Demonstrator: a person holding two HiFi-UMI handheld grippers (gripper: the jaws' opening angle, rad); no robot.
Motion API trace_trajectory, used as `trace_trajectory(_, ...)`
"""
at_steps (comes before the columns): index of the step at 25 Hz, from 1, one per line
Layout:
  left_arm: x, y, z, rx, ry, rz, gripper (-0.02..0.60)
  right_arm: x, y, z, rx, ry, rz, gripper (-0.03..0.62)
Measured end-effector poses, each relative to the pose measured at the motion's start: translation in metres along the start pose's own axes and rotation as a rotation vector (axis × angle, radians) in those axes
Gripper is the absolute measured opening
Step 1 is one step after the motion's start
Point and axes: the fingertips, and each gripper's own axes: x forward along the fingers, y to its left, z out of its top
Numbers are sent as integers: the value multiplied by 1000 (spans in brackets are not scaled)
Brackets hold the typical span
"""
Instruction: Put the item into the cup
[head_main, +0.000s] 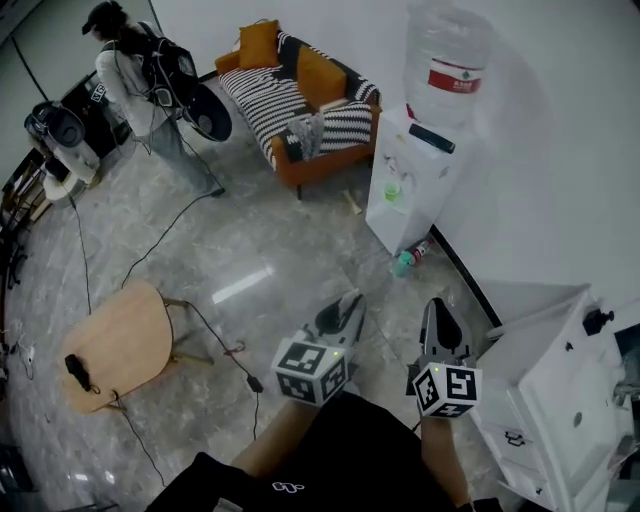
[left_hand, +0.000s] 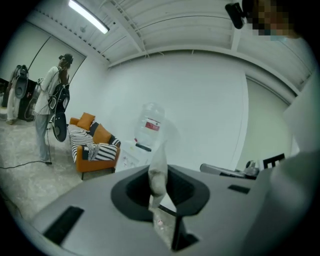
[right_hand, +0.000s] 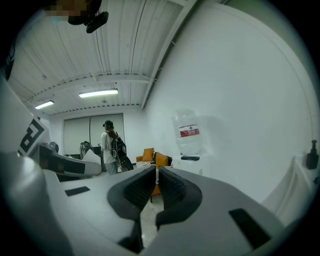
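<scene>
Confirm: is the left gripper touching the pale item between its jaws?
Touching. The left gripper view shows the left gripper closed on the pale item, holding it upright.

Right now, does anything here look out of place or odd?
A small bottle lies on its side on the floor beside the water dispenser, as if dropped. A cable trails loose across the floor. No cup is in view, though the left gripper grips a clear packet.
</scene>
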Motion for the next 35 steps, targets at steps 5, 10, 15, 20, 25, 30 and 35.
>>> trace_trajectory(5,34,22,11,-14,20,6,58,35,-8,-12,9,67,-22,21)
trace_trajectory(10,71,56,25,-27,31,24,58,84,-1,-7,-34,94,13,21)
trace_trajectory(15,102,86,42,-13,55,23,58,135,4,-6,-34,123,25,21)
trace_trajectory(20,125,132,65,-7,61,34,58,190,22,-5,-21,134,55,21)
trace_trajectory(25,156,171,98,28,32,26,57,248,28,7,-21,95,57,21)
trace_trajectory(30,169,191,126,39,4,3,58,285,42,27,-56,74,56,21)
trace_trajectory(35,184,192,125,27,1,-42,58,301,50,22,-103,101,61,21)
